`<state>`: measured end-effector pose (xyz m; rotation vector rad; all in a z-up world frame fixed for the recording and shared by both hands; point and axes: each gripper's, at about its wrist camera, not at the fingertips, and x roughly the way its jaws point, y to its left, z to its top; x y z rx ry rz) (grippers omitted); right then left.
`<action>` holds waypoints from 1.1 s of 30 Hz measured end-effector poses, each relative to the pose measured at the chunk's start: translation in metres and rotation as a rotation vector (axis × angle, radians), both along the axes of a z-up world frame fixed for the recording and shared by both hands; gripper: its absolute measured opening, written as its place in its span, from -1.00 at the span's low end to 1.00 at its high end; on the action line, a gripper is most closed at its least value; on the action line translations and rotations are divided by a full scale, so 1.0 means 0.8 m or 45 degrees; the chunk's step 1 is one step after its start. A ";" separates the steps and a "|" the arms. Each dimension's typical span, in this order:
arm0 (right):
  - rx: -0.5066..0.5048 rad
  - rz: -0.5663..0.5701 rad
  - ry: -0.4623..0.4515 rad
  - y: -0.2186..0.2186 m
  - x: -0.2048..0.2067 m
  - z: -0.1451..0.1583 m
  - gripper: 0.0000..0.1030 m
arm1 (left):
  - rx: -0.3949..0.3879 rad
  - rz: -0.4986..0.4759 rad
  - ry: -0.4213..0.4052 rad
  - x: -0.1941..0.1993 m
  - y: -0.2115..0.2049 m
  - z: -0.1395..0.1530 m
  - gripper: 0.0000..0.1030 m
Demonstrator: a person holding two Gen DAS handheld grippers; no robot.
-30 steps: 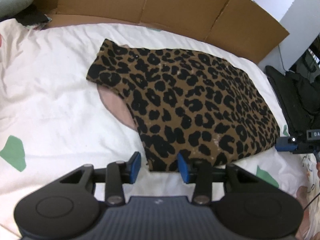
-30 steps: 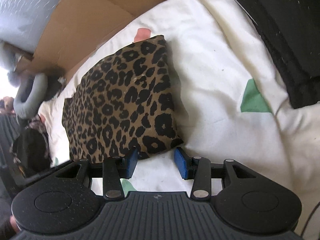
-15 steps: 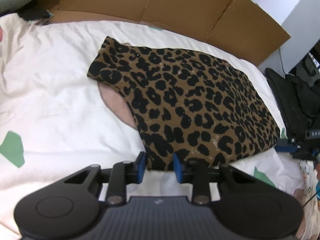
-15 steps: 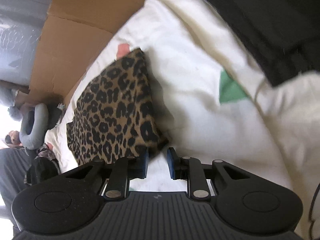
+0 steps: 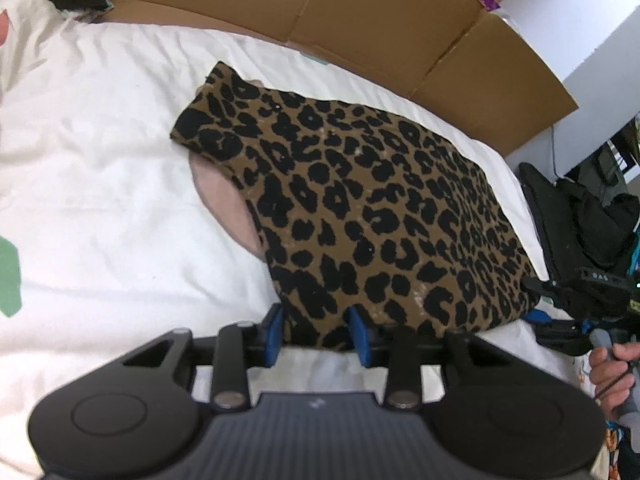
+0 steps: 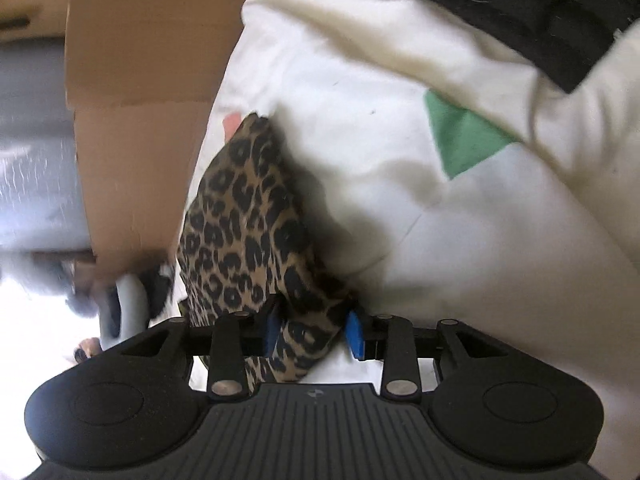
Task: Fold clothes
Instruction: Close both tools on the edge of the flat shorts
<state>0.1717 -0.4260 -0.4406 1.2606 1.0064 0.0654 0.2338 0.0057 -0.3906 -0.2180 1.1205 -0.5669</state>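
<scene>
One leopard-print garment (image 5: 372,208) lies folded flat on a white bed sheet (image 5: 100,168). It is brown with black spots. Two grippers work at its near edge.

In the left wrist view, open sheet fills the left side, with one green patch (image 5: 9,276) at the far left edge of the frame. A pale pink patch (image 5: 224,204) on the sheet shows beside the garment's left edge. The left gripper (image 5: 316,334) is at the bottom centre, its blue pads (image 5: 274,330) on either side of the garment's near left corner. The jaws are opening, with the cloth edge between them; the pads do not clearly press it. Flattened brown cardboard (image 5: 360,16) runs along the far side of the bed, near the garment's far edge. At the right, dark bags (image 5: 580,216) sit beyond the bed's edge, and a hand (image 5: 612,372) holds the right gripper at the garment's right corner. Small white letters on a black part there are too blurred to read.

In the right wrist view, cardboard (image 6: 136,80) and a grey object (image 6: 124,312) sit at the left. The garment (image 6: 248,216) runs away from the camera, and its near corner bunches between the pads of the right gripper (image 6: 312,330). These jaws are opening too, and the cloth hangs loosely in the gap. To the right, sheet (image 6: 500,260) lies open with one green patch (image 6: 460,140); a black item (image 6: 520,4) covers the top right.
</scene>
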 end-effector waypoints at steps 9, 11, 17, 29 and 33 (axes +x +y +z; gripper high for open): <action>-0.108 0.082 -0.063 0.004 0.008 0.016 -0.82 | 0.011 -0.016 0.004 0.002 0.006 -0.003 -0.87; -0.119 0.091 -0.080 0.003 0.007 0.021 -0.83 | 0.010 -0.019 0.007 0.003 0.006 0.002 -0.89; -0.174 0.114 -0.118 -0.006 0.000 0.036 -0.84 | -0.029 -0.030 0.045 0.004 0.017 0.008 -0.91; -0.249 0.214 -0.074 -0.019 -0.030 0.054 -0.85 | -0.054 -0.091 0.236 -0.028 0.031 0.003 -0.93; -0.285 0.222 -0.085 -0.021 -0.035 0.061 -0.85 | -0.049 -0.130 0.285 -0.044 0.022 0.000 -0.93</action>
